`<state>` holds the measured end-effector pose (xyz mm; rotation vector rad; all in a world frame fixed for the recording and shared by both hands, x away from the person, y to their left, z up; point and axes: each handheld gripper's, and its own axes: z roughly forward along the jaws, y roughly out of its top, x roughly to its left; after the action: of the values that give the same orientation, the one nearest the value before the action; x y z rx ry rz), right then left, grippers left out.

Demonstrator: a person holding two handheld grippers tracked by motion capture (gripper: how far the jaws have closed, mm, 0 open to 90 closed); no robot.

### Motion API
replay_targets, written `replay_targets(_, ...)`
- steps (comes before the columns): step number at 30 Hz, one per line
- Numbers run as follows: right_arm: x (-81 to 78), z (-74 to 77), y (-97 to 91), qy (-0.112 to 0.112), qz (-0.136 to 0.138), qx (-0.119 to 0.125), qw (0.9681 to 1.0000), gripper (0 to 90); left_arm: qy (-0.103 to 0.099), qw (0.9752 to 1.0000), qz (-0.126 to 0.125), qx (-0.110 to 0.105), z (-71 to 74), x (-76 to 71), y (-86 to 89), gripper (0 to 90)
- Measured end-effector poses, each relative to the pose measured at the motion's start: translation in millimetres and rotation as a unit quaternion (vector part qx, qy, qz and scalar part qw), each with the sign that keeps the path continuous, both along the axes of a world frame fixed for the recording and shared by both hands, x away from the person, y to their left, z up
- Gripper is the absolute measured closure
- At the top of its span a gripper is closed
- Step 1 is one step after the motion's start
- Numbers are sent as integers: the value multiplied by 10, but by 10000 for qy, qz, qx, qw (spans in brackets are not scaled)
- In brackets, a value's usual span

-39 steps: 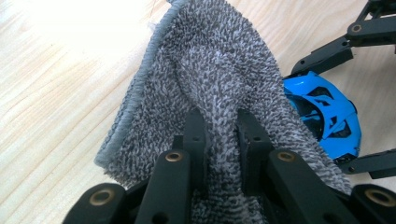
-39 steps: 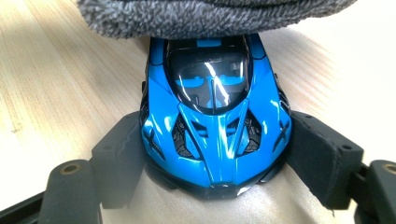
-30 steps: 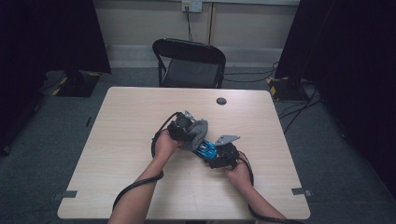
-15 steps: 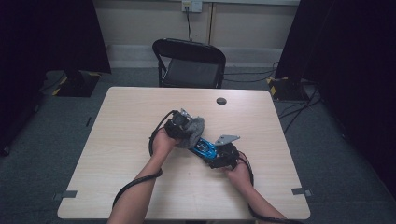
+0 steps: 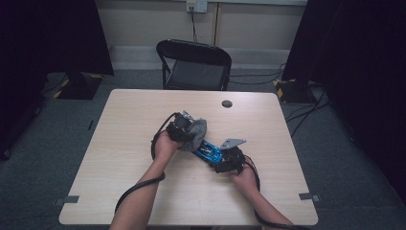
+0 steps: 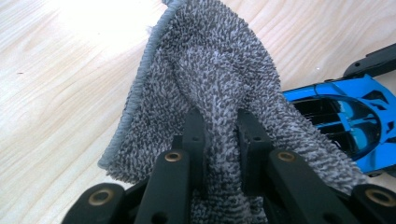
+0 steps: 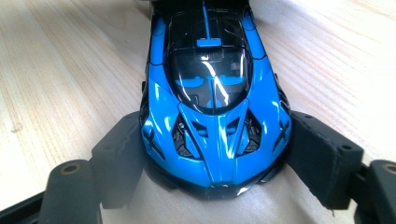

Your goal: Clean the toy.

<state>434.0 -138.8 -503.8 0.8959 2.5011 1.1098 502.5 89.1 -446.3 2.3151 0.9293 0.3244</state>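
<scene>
At mid-table, the right gripper (image 7: 215, 154) is clamping the blue toy car (image 7: 212, 102) steady while the left gripper (image 6: 219, 135), pinching a grey cloth (image 6: 210, 79), is apparently wiping it.

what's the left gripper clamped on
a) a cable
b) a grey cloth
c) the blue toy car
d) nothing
b: in the left gripper view the left gripper has its jaws pinched on a fold of the grey cloth, while the blue toy car sits between the right gripper's jaws.

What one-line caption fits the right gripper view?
Right gripper clamps a blue toy car on the wooden table.
</scene>
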Motion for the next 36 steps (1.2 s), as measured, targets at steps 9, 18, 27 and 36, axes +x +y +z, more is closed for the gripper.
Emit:
replay_targets(9, 0, 0, 0, -1, -1, 0, 10000, 239, -18, 9999, 105, 22, 4, 23, 48, 767)
replay_targets(18, 0, 0, 0, 0, 1, 1, 10000, 240, -29, 9999, 163, 14, -5, 36, 90, 767)
replay_targets(27, 0, 0, 0, -1, 0, 1, 10000, 239, -75, 9994, 318, 101, 0, 40, 181, 767)
replay_targets(36, 0, 0, 0, -1, -1, 1, 10000, 239, -32, 9990, 431, 91, -5, 44, 253, 768)
